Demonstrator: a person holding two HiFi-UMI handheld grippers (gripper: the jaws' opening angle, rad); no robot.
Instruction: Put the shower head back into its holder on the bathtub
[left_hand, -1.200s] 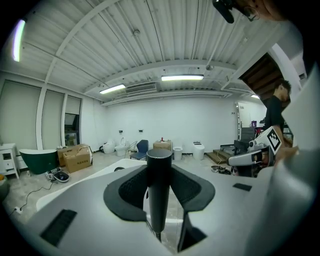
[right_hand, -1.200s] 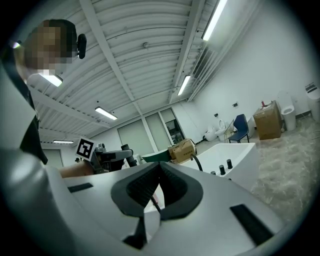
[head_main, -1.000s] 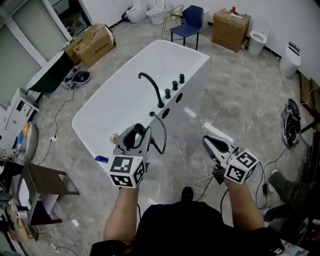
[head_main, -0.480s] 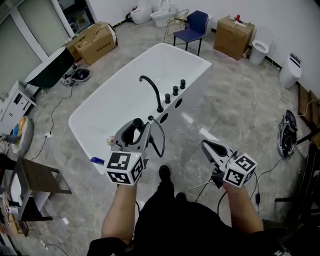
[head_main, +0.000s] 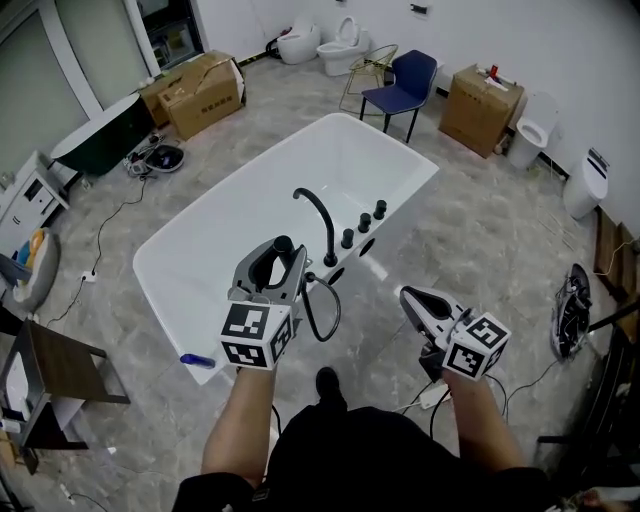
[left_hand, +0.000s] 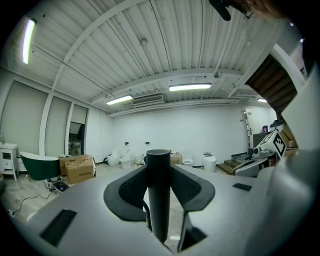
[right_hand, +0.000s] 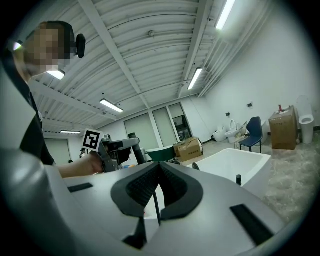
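At mid-frame the way from the left gripper (head_main: 280, 250) to the near rim of the bathtub (head_main: 240, 215) is crowded. A black curved spout (head_main: 320, 215) rises from the rim, three knobs (head_main: 365, 222) stand in a row just right of it, and the black hose (head_main: 328, 310) from the shower head (left_hand: 159, 190) clamped in that gripper loops down beside the tub wall. The white basin up and left of the spout is open room, as is the grey floor (head_main: 480, 230) right of the tub, above the right gripper (head_main: 408, 295). A blue chair (head_main: 405, 90) and a cardboard box (head_main: 488, 95) stand past the tub's far end.
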